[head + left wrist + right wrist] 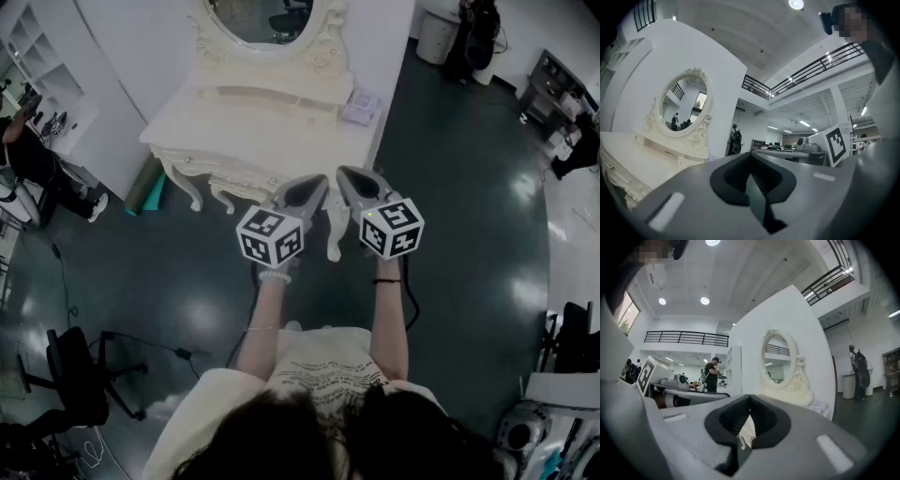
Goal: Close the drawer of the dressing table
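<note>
Finding the dressing table (281, 141) in the upper middle of the head view, against the white wall, with the oval mirror (267, 19) above its counter (234, 117). Not managing to tell the drawer apart in the carved front edge, nor to say whether standing out or pushed in. Noticing a small pale box (361, 106) lying at the upper right corner of the counter.

Holding the left tongs (309, 190) and the right tongs (353, 178) side by side in the middle of the frame, level, with the tips near the carved front and close to the right front leg (335, 234); not being able to say whether touching it. Pressing both pairs together and gripping nothing. Seeing only the room and the mirror past the closed jaws in the left gripper view. Seeing only a pale sliver behind them in the right gripper view, probably the table itself.

Judging the risks from here:
- Pushing with closed tips on a curved, carved surface, and so slipping off sideways.
- Pressing on one end of the drawer only, and so skewing and jamming it.
- Aiming by mistake at the leg or the fixed front, and so shoving the whole table and shaking the box.
</note>
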A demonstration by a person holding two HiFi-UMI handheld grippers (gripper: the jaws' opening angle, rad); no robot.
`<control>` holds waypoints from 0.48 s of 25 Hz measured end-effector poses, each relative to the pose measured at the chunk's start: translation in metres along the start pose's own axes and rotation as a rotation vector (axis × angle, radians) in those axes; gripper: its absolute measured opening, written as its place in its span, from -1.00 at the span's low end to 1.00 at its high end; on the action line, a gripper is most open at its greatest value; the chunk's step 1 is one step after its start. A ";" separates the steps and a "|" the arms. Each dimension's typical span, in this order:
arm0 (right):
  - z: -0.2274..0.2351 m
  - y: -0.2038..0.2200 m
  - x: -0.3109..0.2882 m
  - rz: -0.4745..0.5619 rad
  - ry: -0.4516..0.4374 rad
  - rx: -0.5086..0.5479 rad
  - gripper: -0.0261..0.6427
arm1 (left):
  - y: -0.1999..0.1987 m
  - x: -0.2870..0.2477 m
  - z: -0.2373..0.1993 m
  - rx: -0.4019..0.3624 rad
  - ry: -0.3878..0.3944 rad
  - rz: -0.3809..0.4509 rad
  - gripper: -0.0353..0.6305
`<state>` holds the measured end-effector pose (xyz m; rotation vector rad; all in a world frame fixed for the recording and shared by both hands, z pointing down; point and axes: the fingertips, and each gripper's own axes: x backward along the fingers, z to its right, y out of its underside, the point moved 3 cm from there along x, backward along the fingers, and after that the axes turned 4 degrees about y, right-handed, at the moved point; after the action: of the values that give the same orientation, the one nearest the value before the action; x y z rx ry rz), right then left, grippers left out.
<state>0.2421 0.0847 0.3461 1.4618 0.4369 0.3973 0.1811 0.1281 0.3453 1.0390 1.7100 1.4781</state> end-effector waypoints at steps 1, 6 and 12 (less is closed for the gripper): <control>0.001 0.001 0.001 0.001 0.001 -0.002 -0.91 | 0.001 0.000 0.000 0.001 0.001 0.000 -0.89; 0.004 0.003 0.002 -0.001 0.000 -0.005 -0.91 | 0.004 -0.003 0.002 0.009 -0.001 -0.001 -0.89; 0.011 0.007 0.002 -0.004 -0.003 -0.020 -0.91 | 0.006 -0.006 0.001 0.016 -0.013 -0.002 -0.89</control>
<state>0.2492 0.0769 0.3532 1.4416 0.4323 0.3948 0.1853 0.1237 0.3510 1.0531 1.7163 1.4558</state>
